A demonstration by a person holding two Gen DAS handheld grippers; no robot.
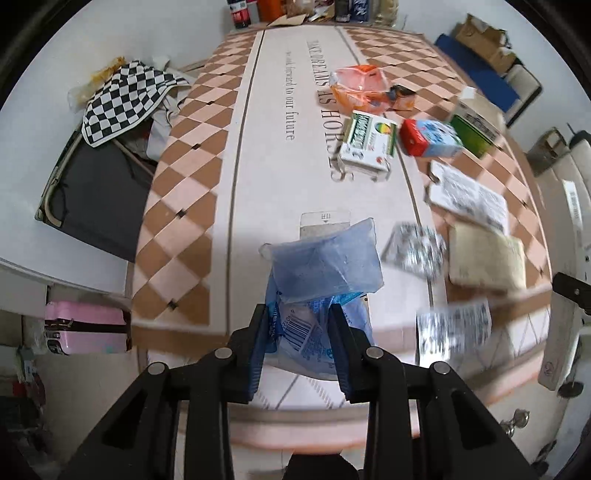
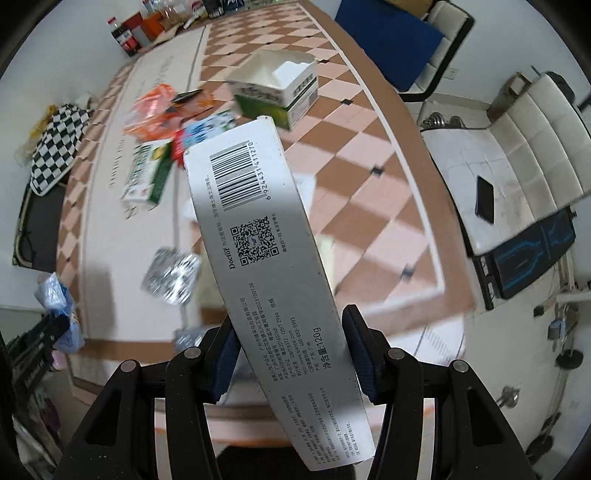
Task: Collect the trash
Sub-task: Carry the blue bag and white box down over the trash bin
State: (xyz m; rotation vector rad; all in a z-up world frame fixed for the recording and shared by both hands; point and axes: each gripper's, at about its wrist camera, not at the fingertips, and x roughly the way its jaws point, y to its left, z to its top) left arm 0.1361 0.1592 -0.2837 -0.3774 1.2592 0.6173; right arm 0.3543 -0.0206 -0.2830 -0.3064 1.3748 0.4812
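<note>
My left gripper (image 1: 298, 325) is shut on a crumpled blue plastic wrapper (image 1: 325, 264) with a barcode, held above the near end of the checkered table (image 1: 177, 192). My right gripper (image 2: 291, 332) is shut on a long white toothpaste box (image 2: 258, 236) with a barcode and QR code, lifted over the table (image 2: 369, 192). More trash lies on the table: an orange bag (image 1: 360, 86), a green-white box (image 1: 369, 142), a red-blue carton (image 1: 430, 138), an open green box (image 2: 275, 90), a foil blister pack (image 1: 415, 249) and printed paper (image 1: 471, 197). The blue wrapper (image 2: 59, 310) also shows at the left edge of the right wrist view.
A beige sponge-like pad (image 1: 485, 260) lies at the table's right. A checkered cloth (image 1: 122, 98) drapes over a chair at left, a pink case (image 1: 86, 326) stands on the floor. Bottles (image 2: 127, 33) crowd the far end. White seats with a phone (image 2: 484, 199) stand at right.
</note>
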